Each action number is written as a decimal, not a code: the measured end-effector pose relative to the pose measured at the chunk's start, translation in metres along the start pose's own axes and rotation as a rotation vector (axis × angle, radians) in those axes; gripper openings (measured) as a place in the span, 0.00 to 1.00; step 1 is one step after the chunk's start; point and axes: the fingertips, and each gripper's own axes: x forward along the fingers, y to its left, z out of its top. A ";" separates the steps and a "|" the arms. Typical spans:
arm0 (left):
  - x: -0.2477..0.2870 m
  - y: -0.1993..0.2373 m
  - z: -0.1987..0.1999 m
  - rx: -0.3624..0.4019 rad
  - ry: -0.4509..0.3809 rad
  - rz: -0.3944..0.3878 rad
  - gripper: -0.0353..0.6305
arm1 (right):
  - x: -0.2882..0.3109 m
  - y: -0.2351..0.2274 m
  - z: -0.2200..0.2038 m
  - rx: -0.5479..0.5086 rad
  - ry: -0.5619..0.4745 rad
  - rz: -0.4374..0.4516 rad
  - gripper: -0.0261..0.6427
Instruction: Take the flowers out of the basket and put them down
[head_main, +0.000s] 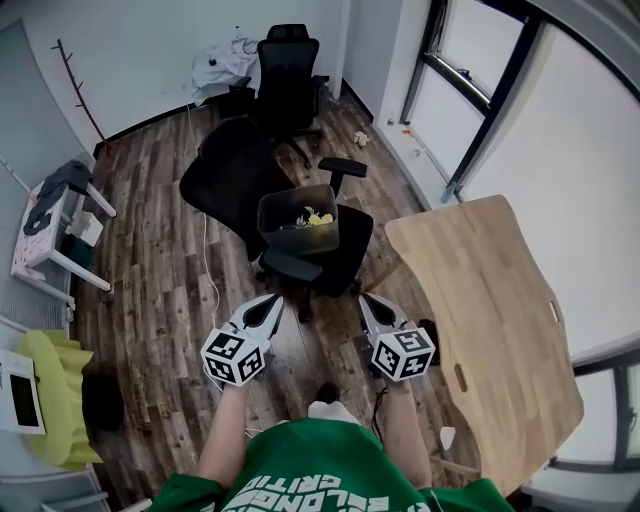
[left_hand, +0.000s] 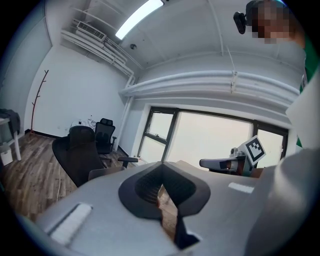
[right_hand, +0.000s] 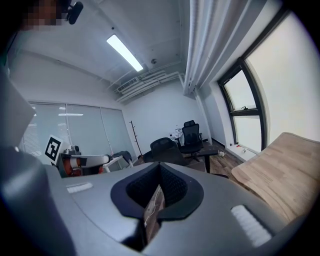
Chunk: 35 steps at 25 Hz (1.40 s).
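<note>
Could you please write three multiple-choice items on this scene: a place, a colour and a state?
1. Where is the dark grey rectangular basket? A. on the floor B. on a windowsill C. on the black office chair's seat
2. What colour are the flowers in it? A. red B. yellow and white C. blue
3. How are the left gripper and right gripper? A. both shut, empty B. both open C. holding flowers
Answers: C, it rests on the seat; B, yellow-white blooms show; A, jaws together, nothing between.

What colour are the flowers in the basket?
Yellow, with some white; the head view shows the flowers best.
</note>
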 end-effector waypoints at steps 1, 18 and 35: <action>0.008 0.002 0.001 0.000 0.001 0.002 0.08 | 0.005 -0.006 0.001 -0.003 0.005 0.005 0.04; 0.116 0.080 0.008 -0.025 0.024 0.029 0.08 | 0.098 -0.088 0.026 0.004 0.038 -0.003 0.05; 0.262 0.276 0.075 -0.040 0.089 -0.124 0.08 | 0.341 -0.120 0.096 -0.005 0.086 -0.084 0.05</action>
